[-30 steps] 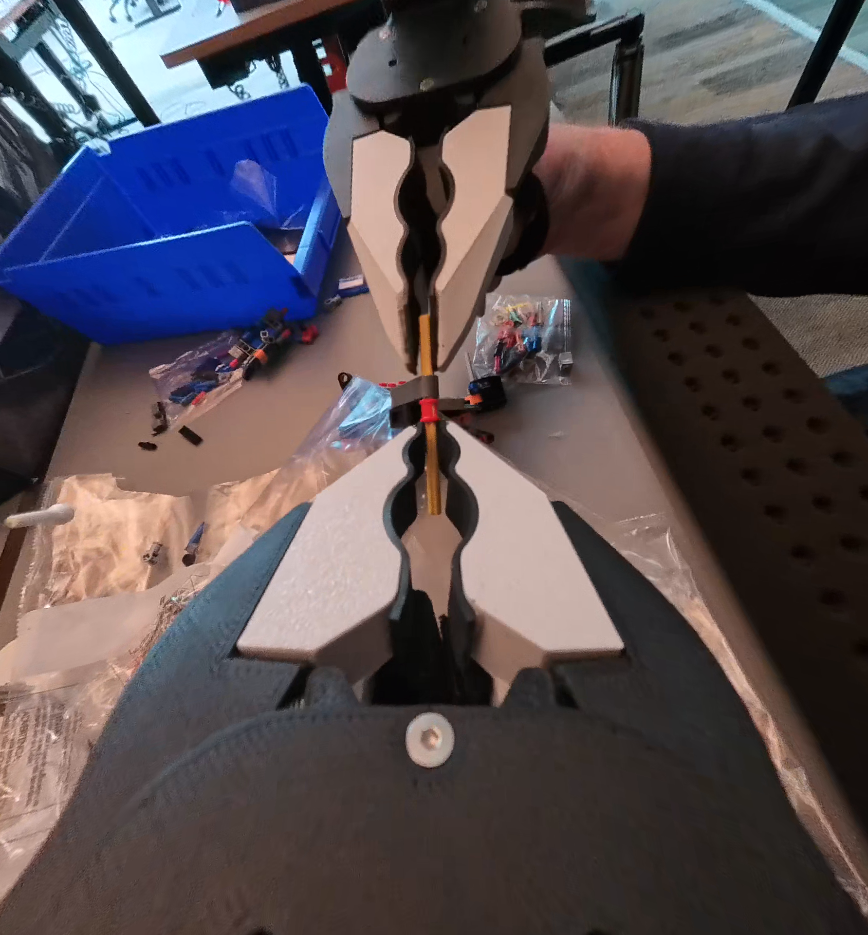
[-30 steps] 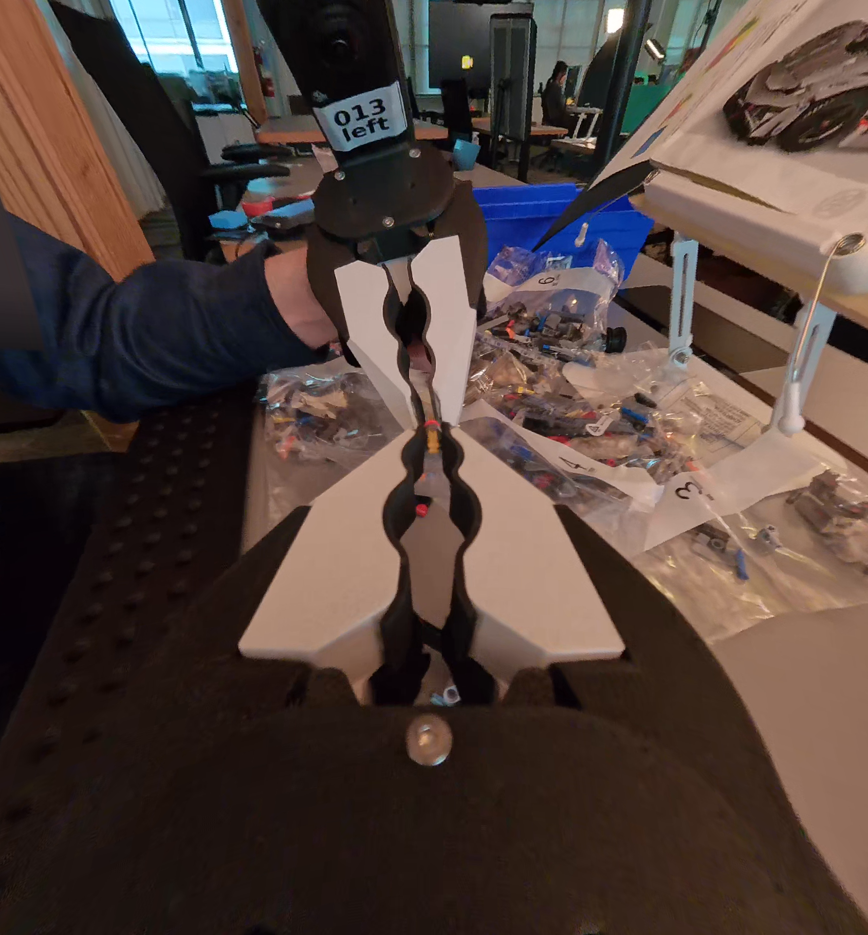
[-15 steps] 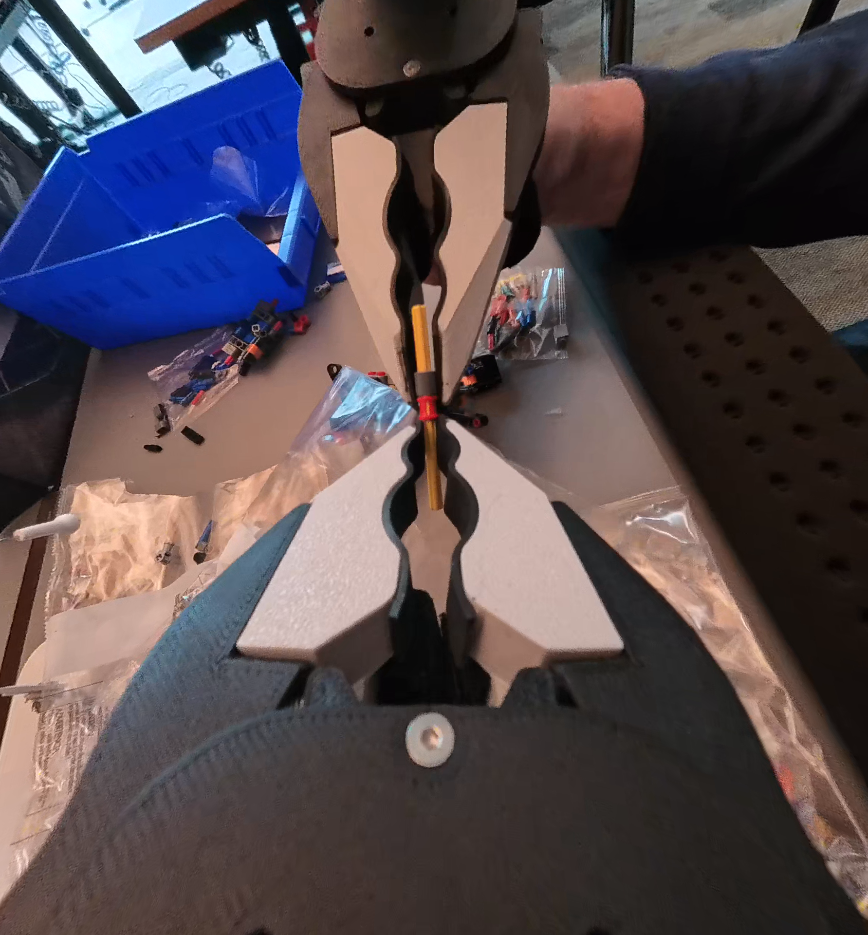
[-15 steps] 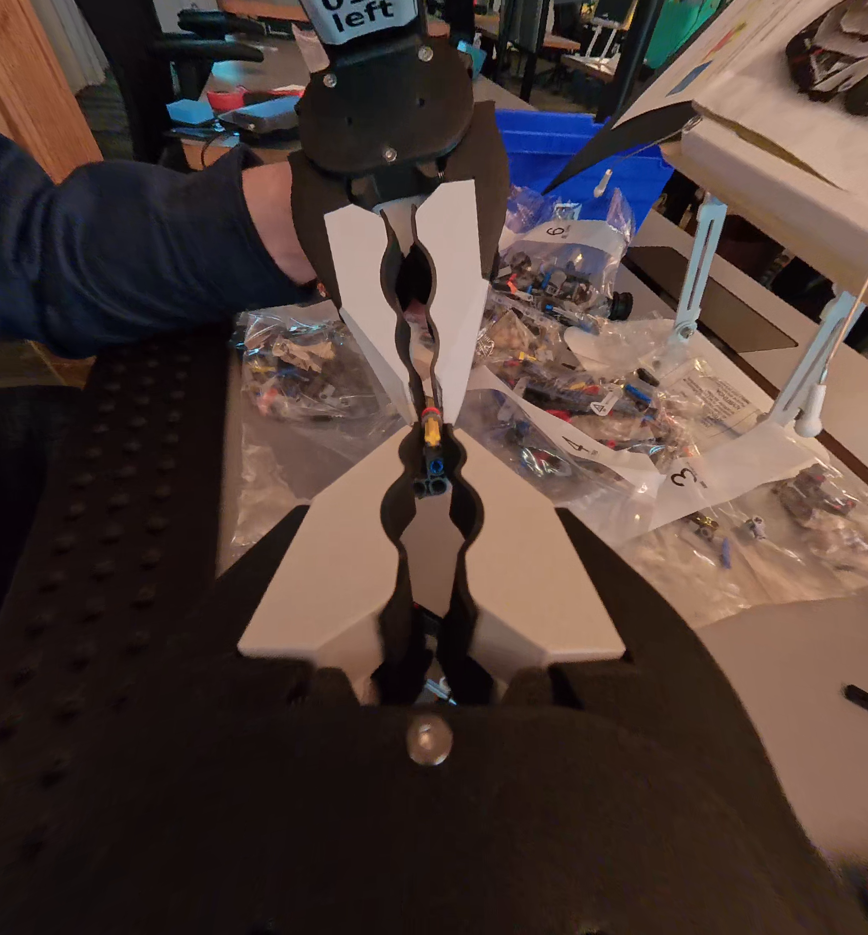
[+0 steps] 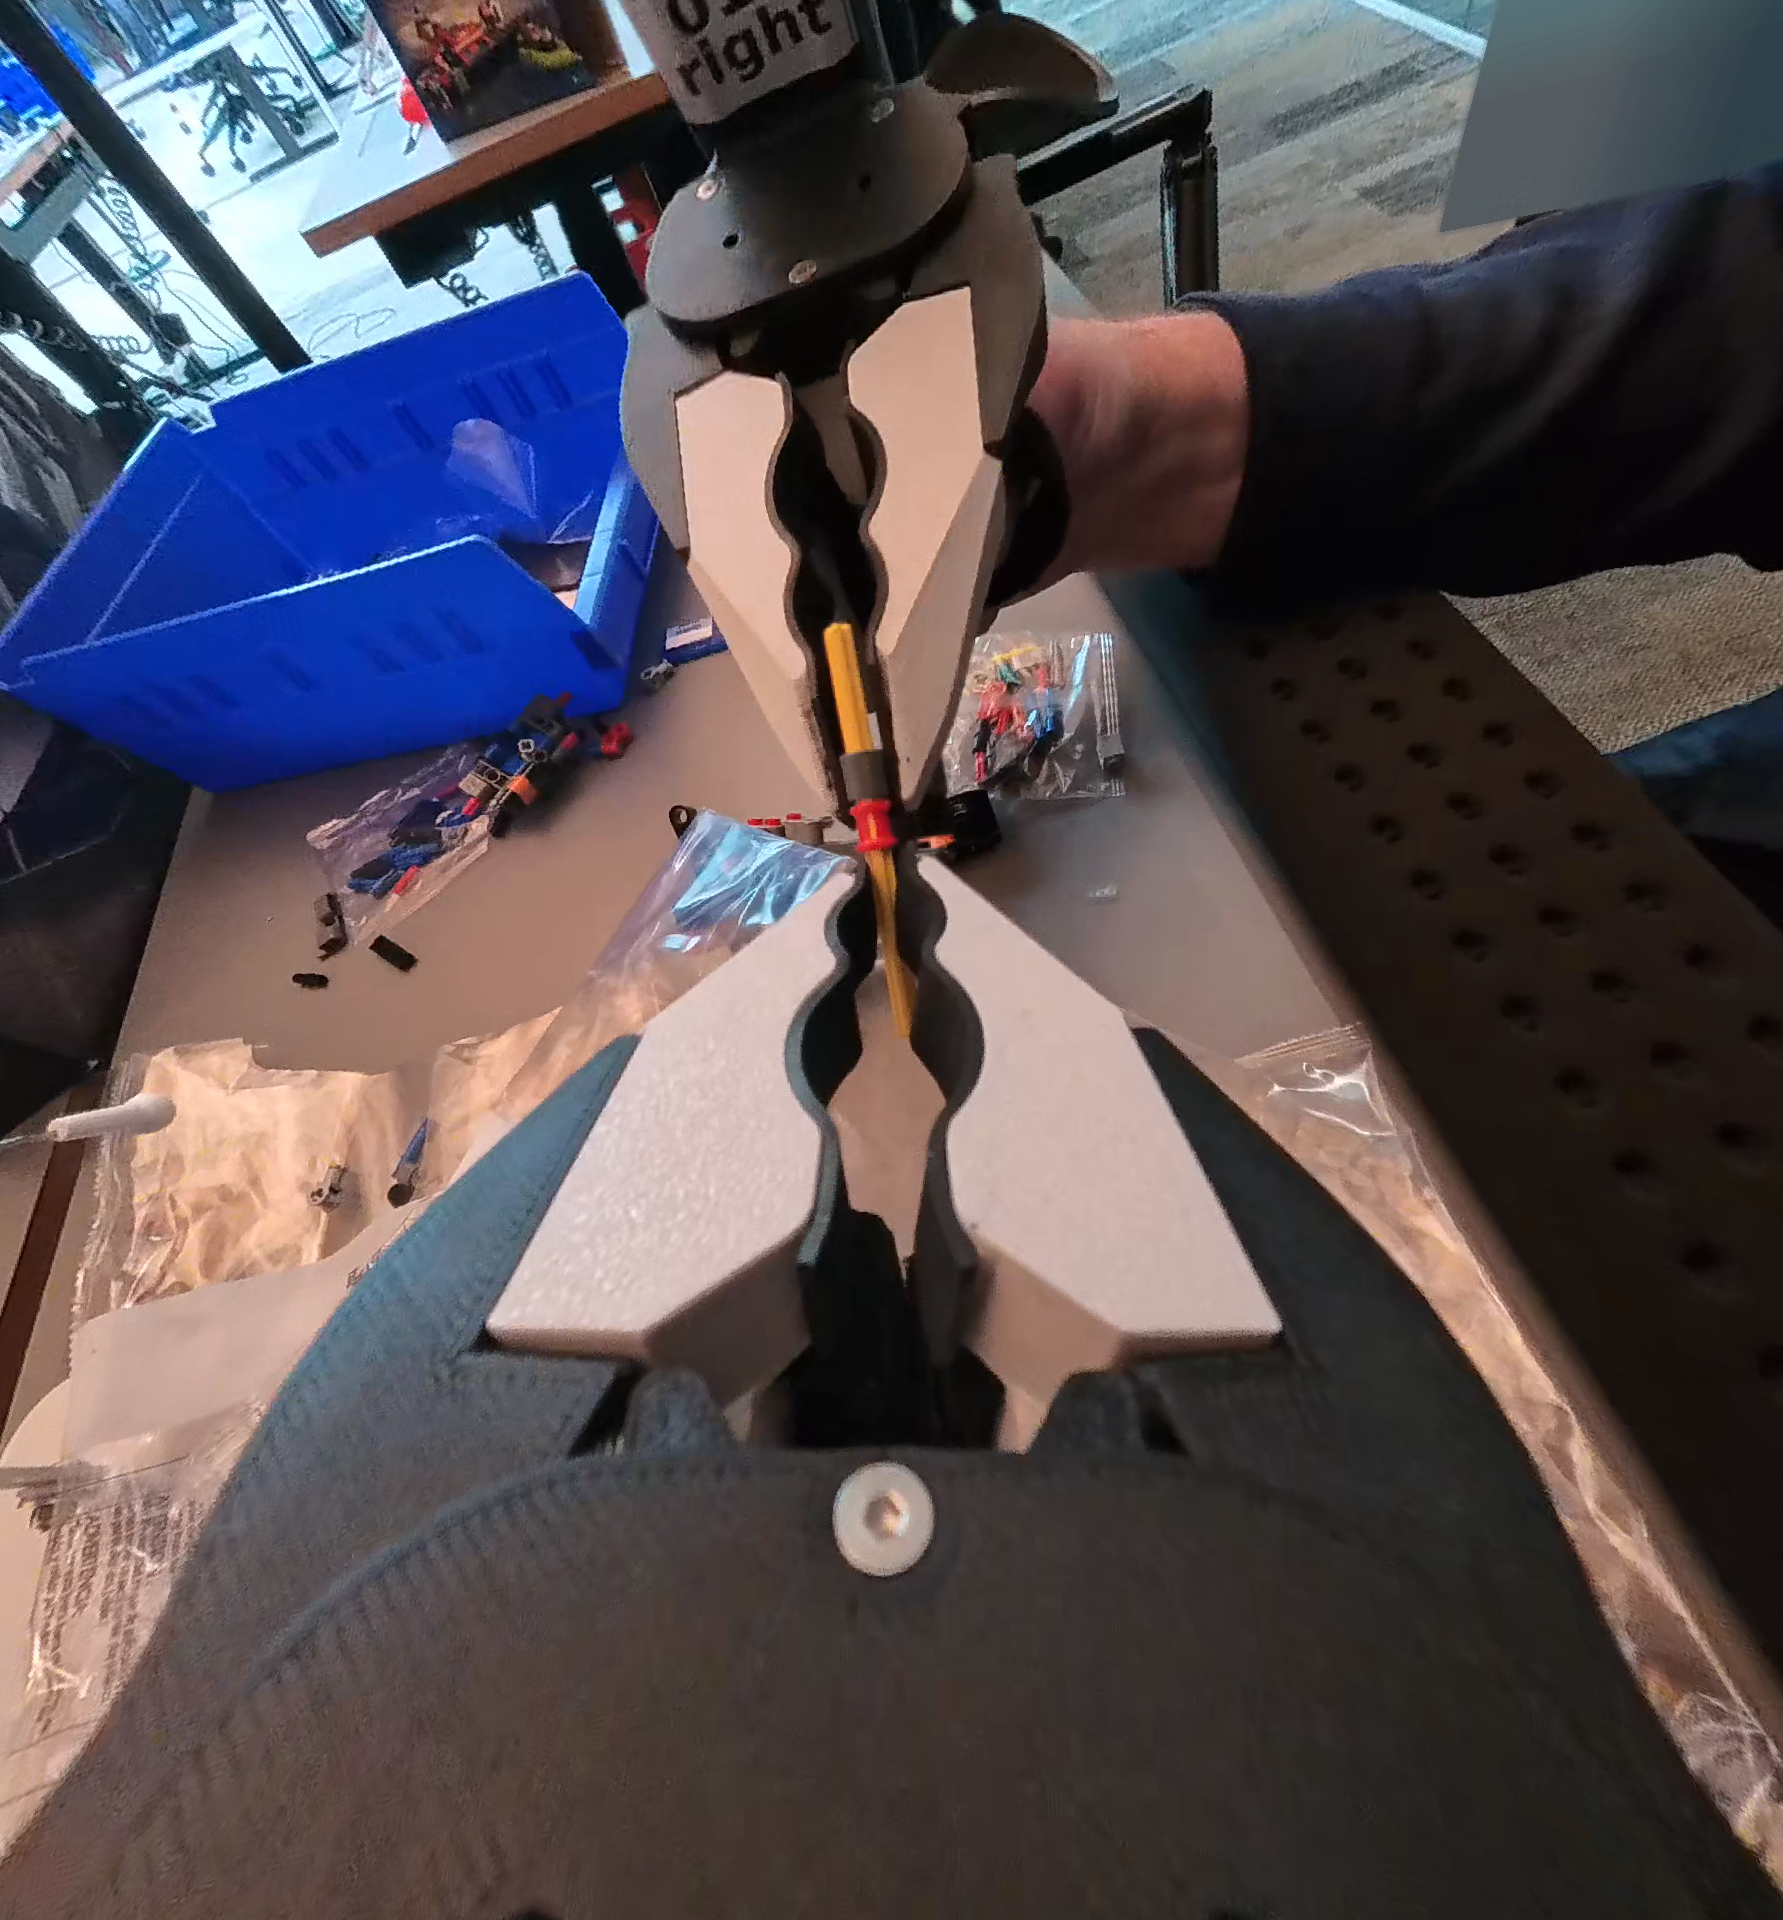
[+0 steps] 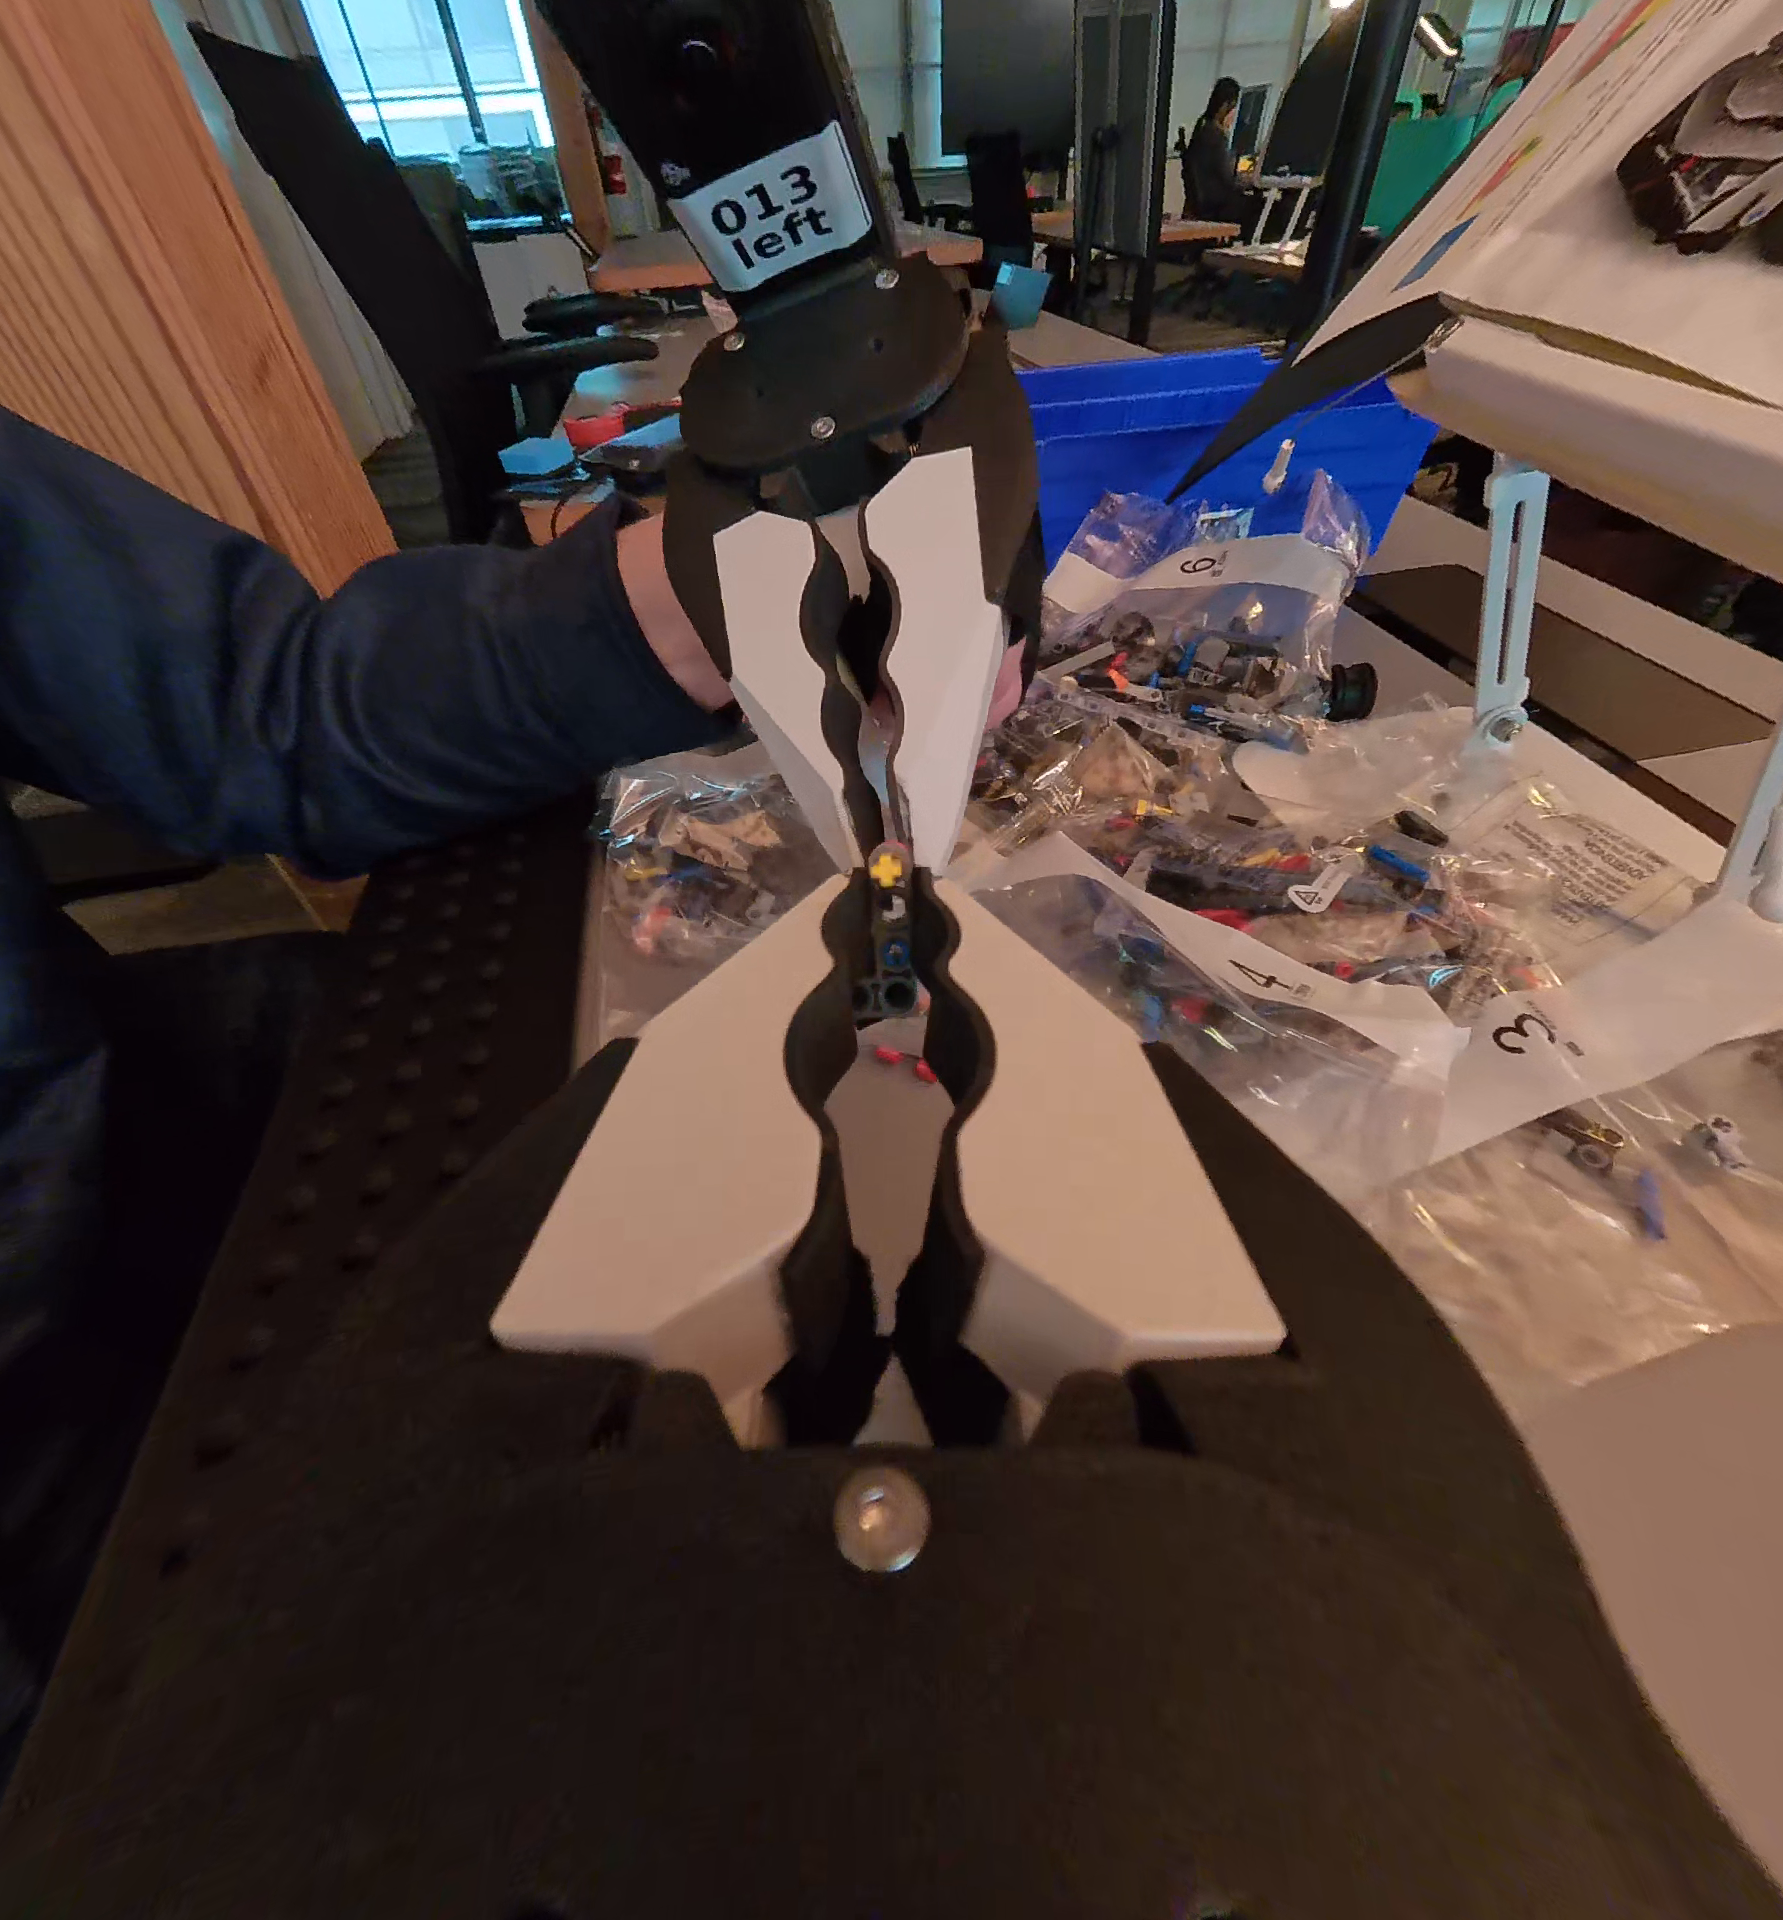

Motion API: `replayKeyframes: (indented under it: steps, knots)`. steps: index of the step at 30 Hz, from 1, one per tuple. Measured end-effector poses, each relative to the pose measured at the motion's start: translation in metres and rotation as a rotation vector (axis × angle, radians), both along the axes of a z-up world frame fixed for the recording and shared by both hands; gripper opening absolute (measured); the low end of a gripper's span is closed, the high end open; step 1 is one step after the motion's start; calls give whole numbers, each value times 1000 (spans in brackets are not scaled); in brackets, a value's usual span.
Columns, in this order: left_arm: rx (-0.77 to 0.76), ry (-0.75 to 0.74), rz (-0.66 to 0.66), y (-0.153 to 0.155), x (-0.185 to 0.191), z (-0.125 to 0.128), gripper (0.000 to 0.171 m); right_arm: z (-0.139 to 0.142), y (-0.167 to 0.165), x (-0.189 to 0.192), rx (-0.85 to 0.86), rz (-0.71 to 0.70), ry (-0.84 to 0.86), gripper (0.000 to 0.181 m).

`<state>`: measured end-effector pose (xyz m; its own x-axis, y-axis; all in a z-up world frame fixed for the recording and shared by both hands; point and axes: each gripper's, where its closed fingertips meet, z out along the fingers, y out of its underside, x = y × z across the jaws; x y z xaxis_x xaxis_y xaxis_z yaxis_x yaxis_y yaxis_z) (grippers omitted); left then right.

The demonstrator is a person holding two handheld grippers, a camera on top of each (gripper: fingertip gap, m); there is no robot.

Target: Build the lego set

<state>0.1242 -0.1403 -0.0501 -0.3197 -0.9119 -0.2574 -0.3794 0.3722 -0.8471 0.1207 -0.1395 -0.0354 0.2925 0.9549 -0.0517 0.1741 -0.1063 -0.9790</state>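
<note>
above the table, left gripper point(image 5: 882, 914) and right gripper point(image 5: 859, 800) each pinch a yellow axle point(image 5: 851, 707), their contact partly hidden.

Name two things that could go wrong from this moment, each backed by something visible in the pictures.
1. The yellow axle is thin and pinched by the left gripper while the right gripper grips the dark piece on it; any misalignment may bend or twist it loose.
2. If dropped, the piece could vanish among the plastic bags.

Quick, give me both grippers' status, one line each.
Left gripper: shut on the yellow axle, near its end.
Right gripper: shut on the dark connector assembly fitted on that axle's far end.
</note>
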Motion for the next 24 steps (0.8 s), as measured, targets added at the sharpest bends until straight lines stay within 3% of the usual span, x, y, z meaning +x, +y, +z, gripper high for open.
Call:
replayKeyframes:
  steps: [7,12,15,18,24]
  knots:
    - [-5,-13,-9,0,-5,4,3,5,-2,3,12,5,18,4]
    - [-32,9,116,35,-39,2,3,41,1,61,42,-91,243,4]
    - [-96,-28,113,37,-40,8,3,17,7,49,-25,-64,132,5]
    - [-146,98,92,32,-37,-21,3,2,8,29,-68,-29,67,5]
    - [-171,187,44,21,-35,-39,4,0,9,32,-125,-17,114,5]
